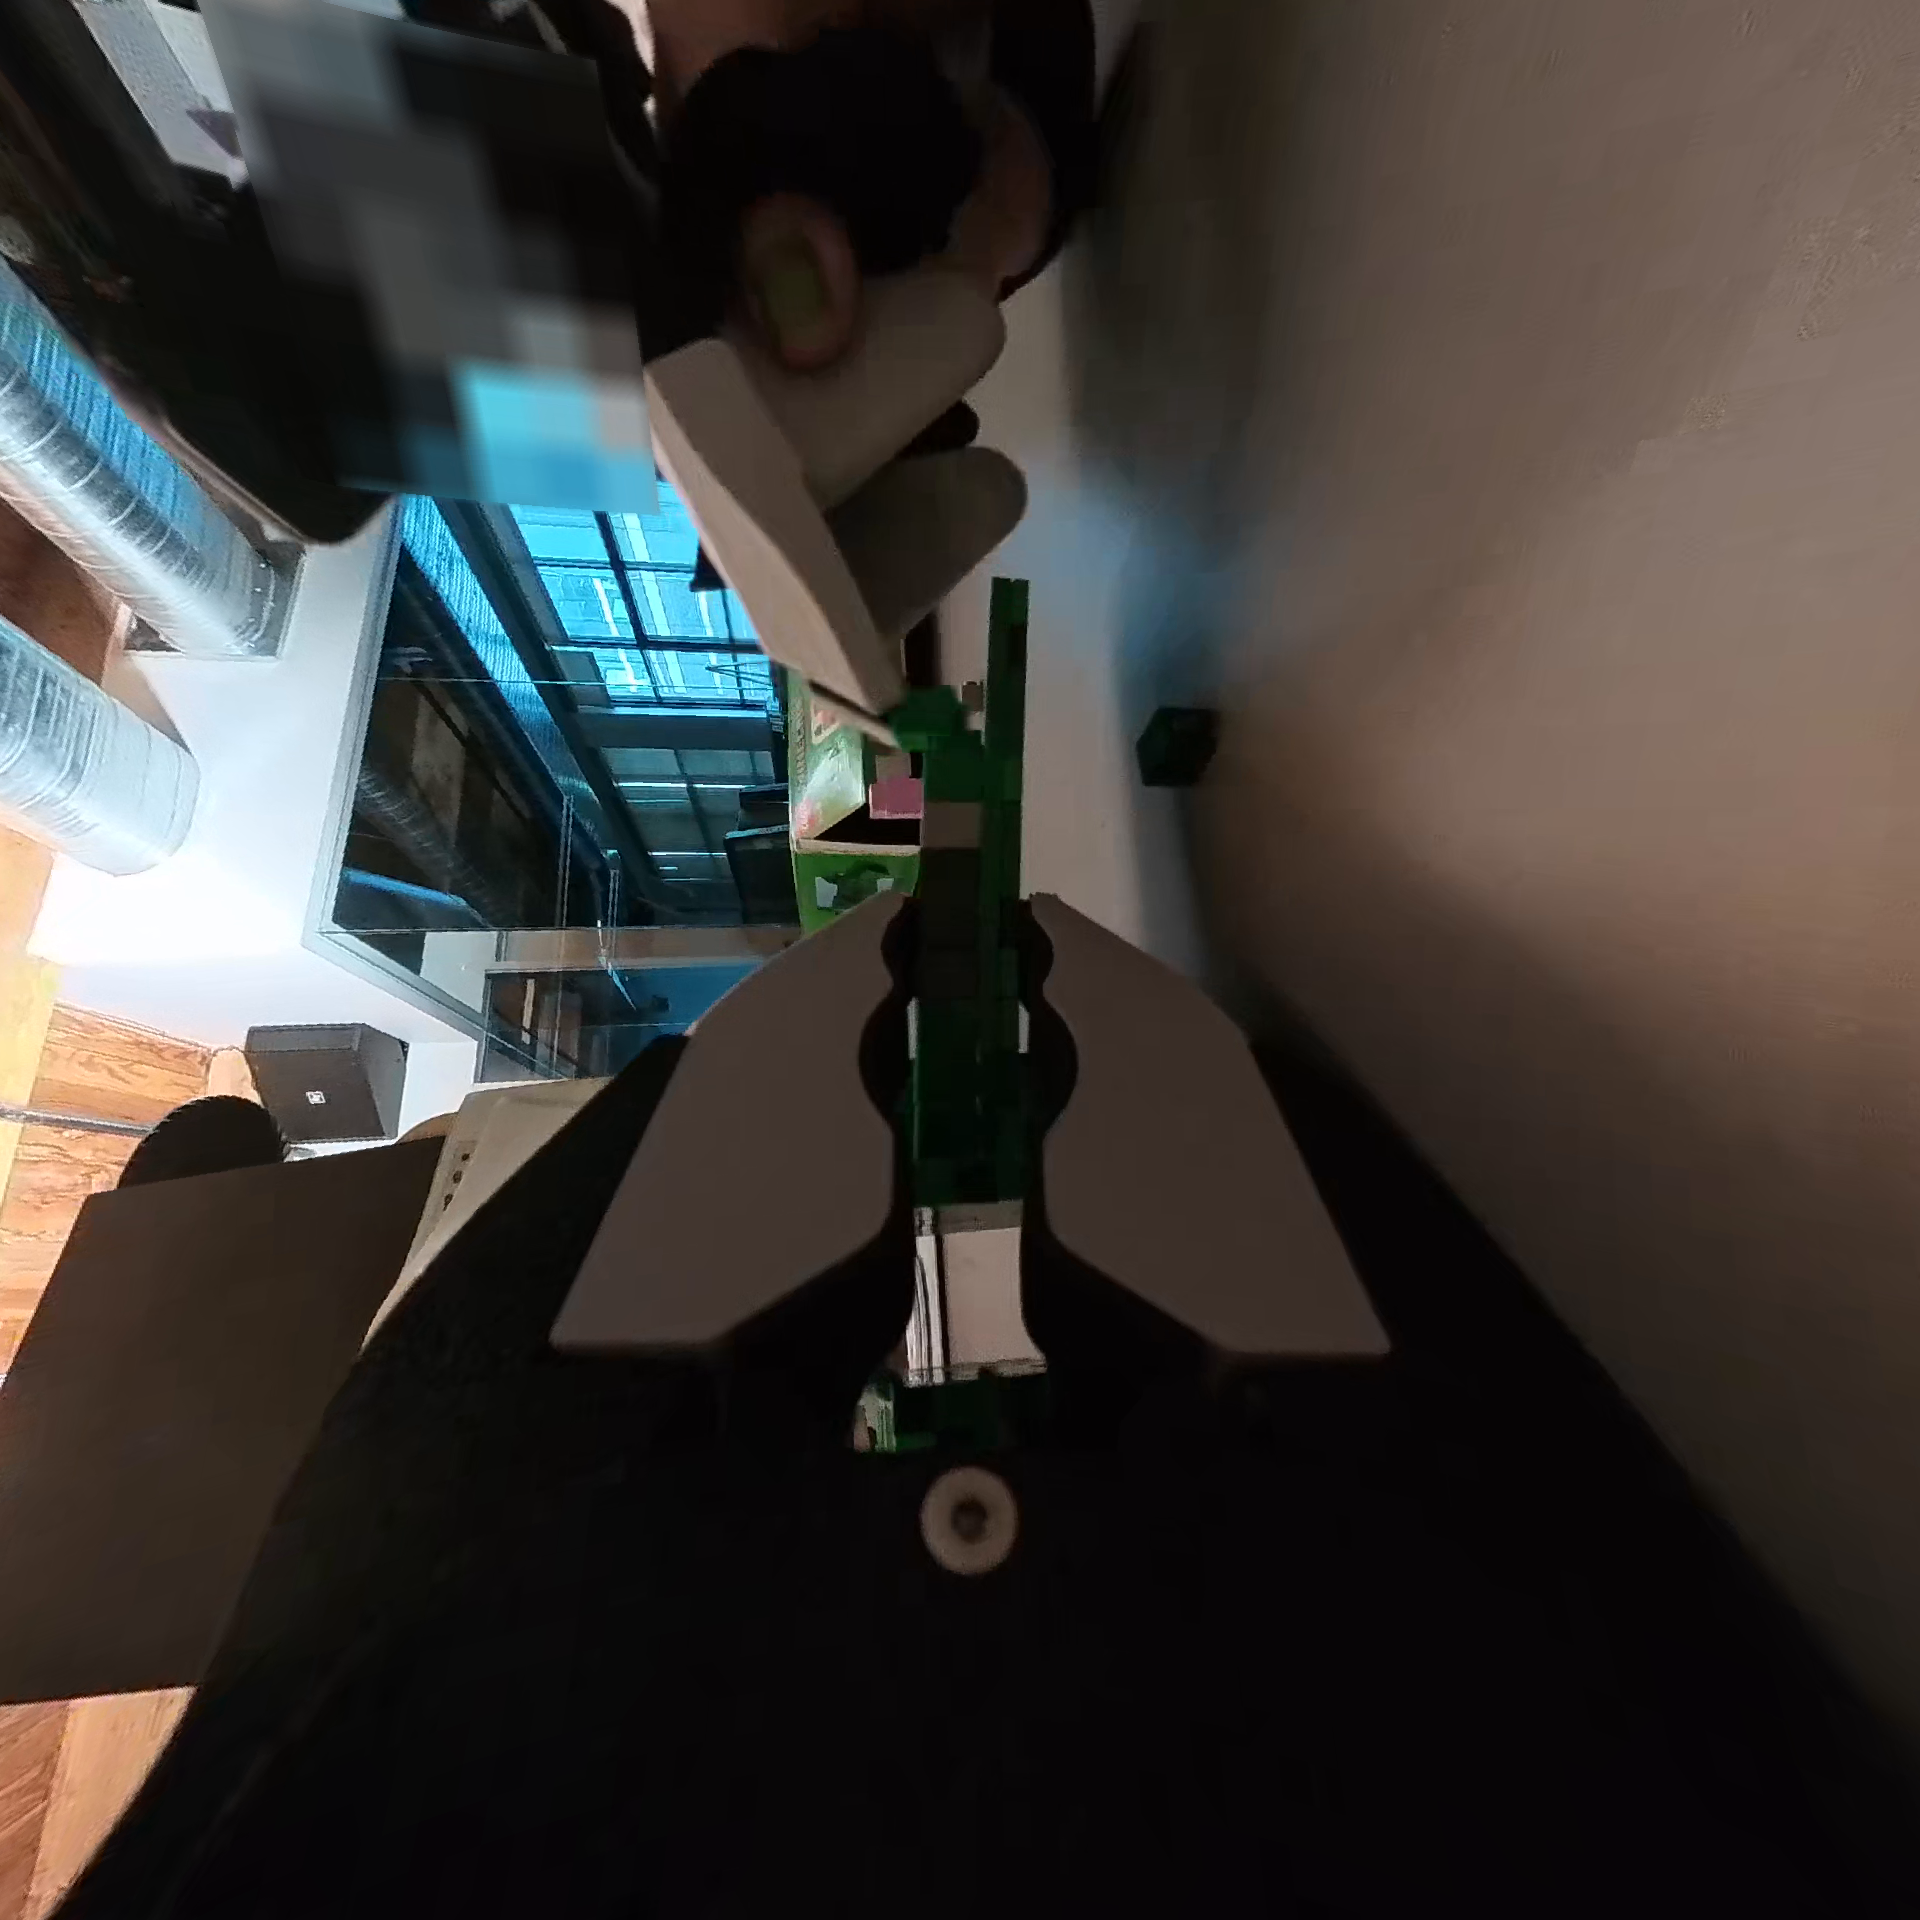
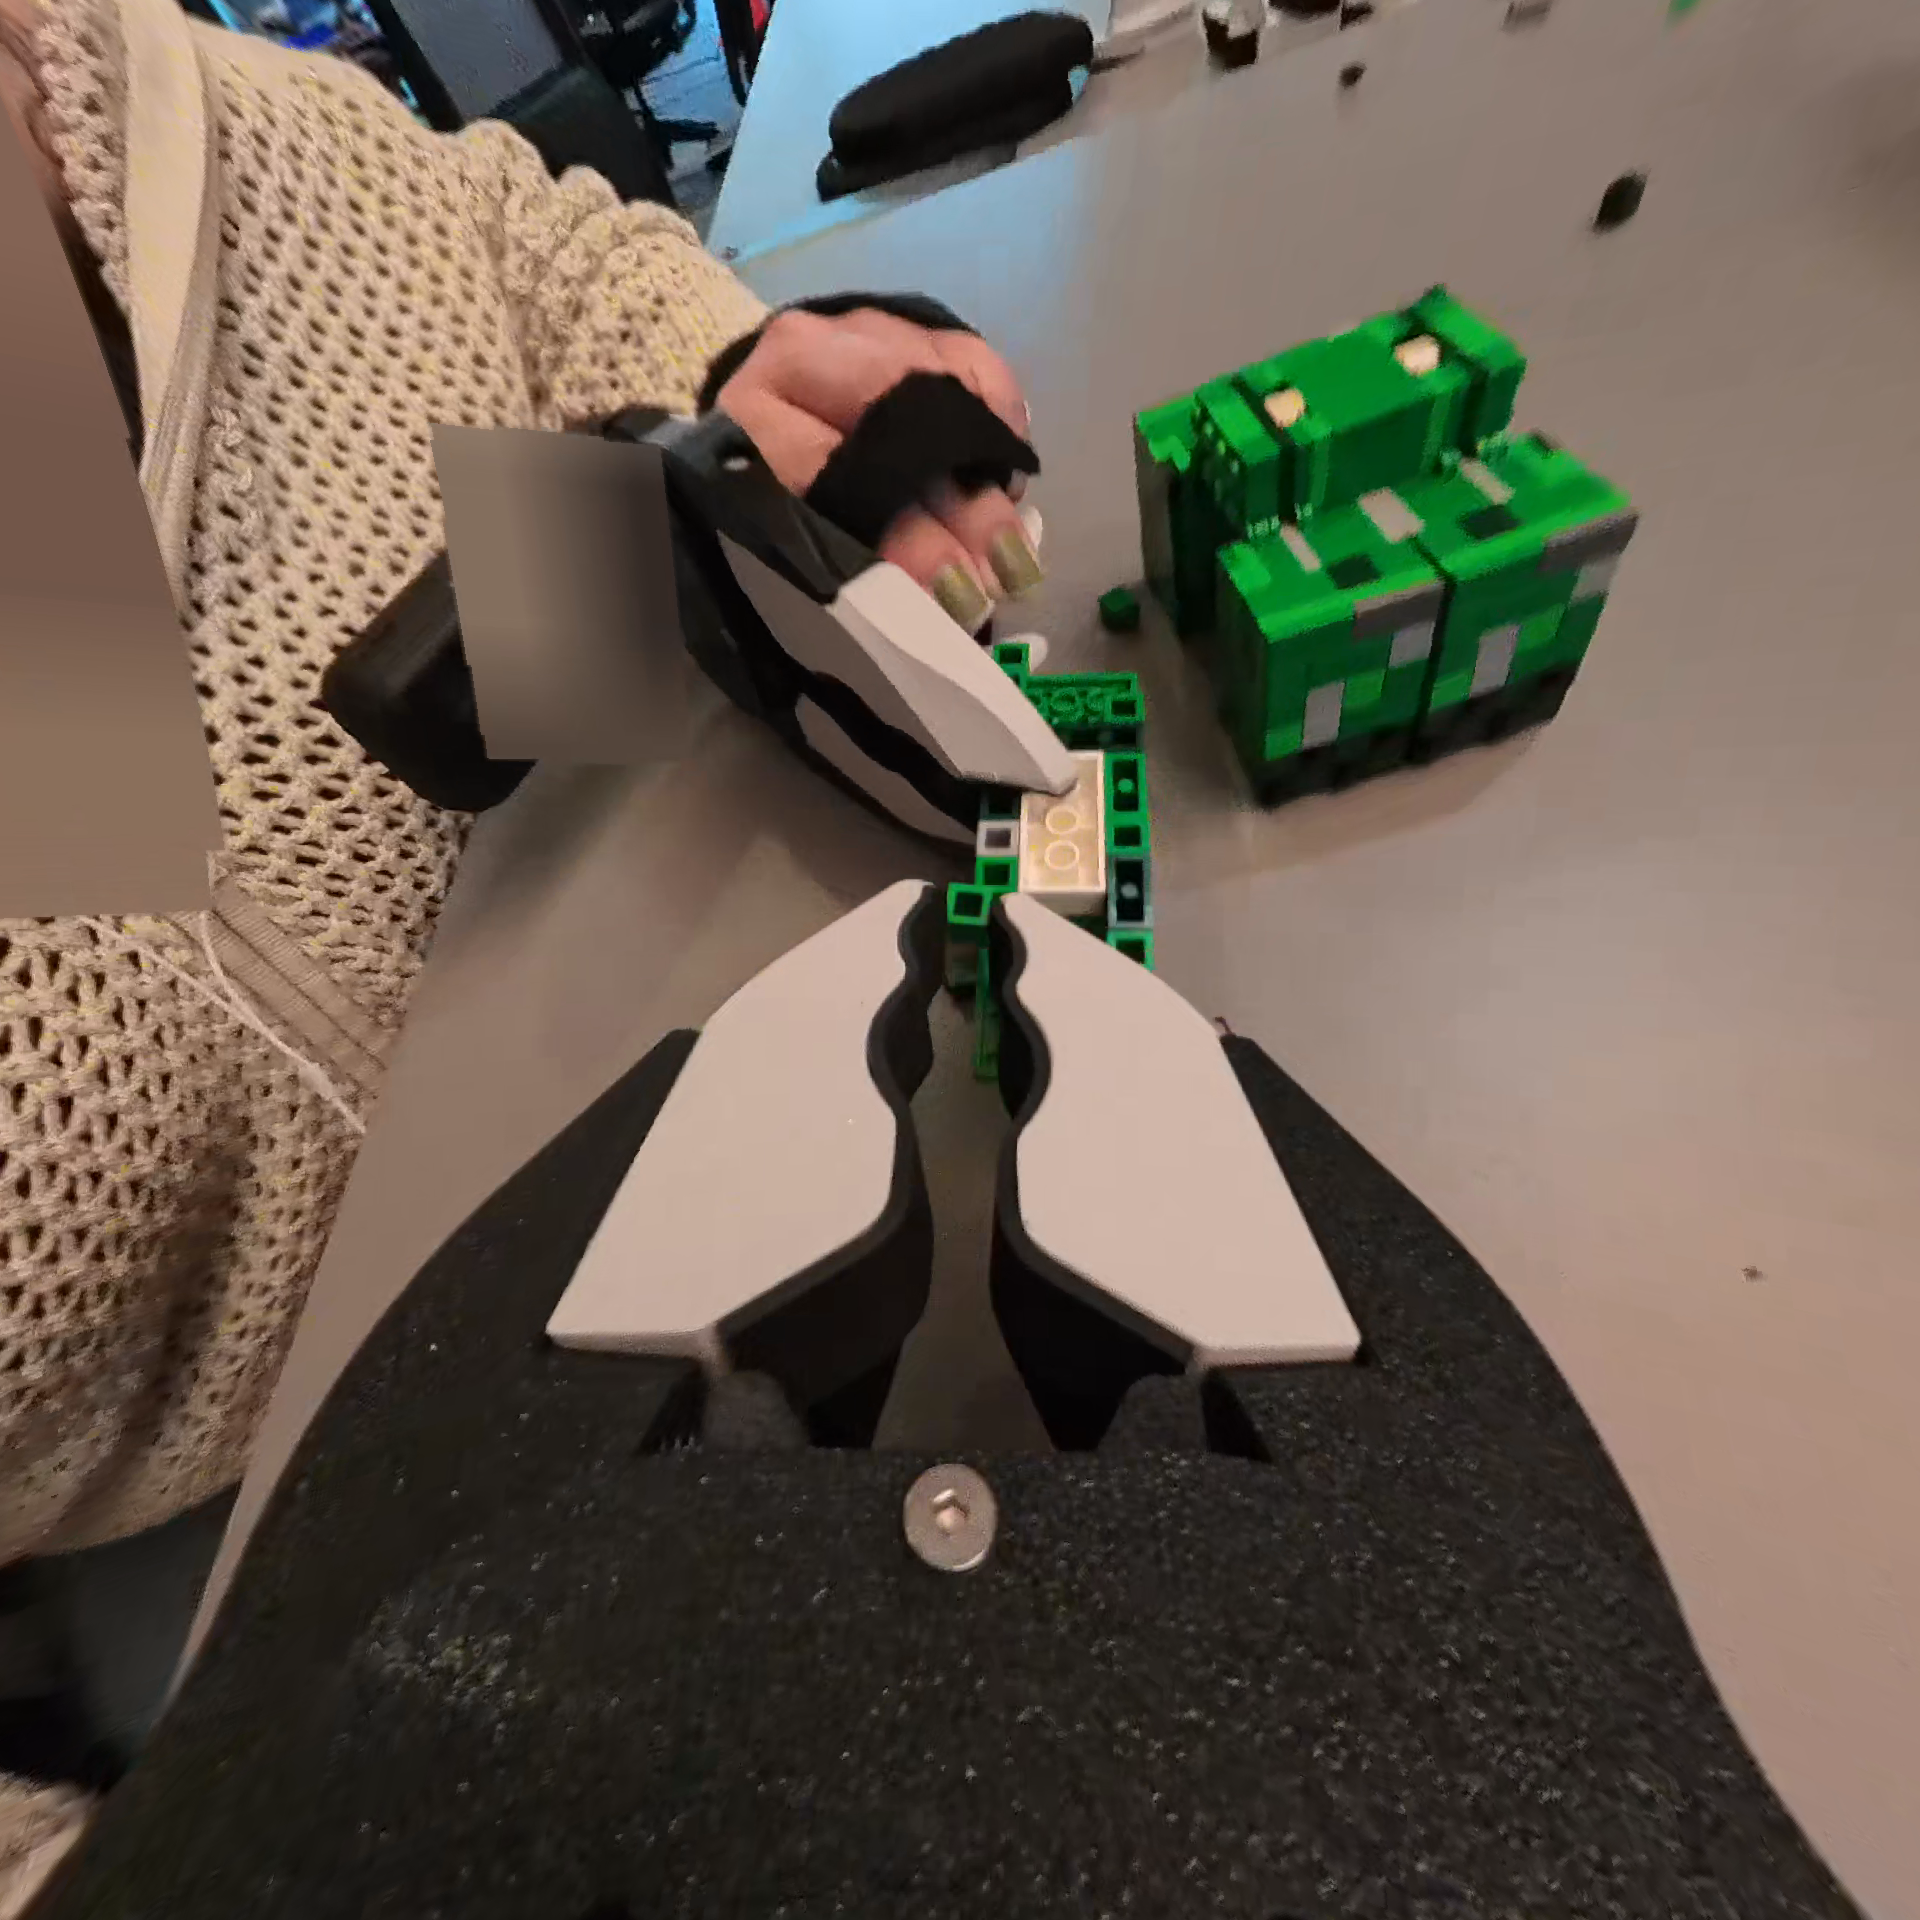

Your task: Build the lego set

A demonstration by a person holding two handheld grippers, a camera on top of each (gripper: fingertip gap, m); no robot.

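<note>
Left claw [image 1: 966, 914] clamped narrow on the flat green lego panel [image 1: 971, 1039], panel edge-on btwn the fingers, long axis running straight out ahead past the tips. Seen from right wrist view, same panel [image 2: 1127, 790] lies just ahead of right claw [image 2: 961, 909], underside tubes up, white brick [image 2: 1065, 847] set in its middle, long axis pointing away from the claw twd the left claw [image 2: 1039, 774], whose tip rests on the white brick's far end. Right claw nearly closed, tips pinching the near end of the panel at a small green corner piece; whether it truly bears weight or just touches: can't tell. So both claws on one panel, opposite ends, right nearer the viewer end, left at the far end w/ hand [image 2: 894, 436] behind it. Finished green block body [image 2: 1382, 540] sits on the table [image 2: 1558, 1039] ahead and to the right of right claw, well apart from the panel; loose green stud [image 2: 1117, 608] btwn them. Likely step: seating a piece on the panel or readying it to join the body, so the coming move turns on swinging the panel's far end rightward.
</note>
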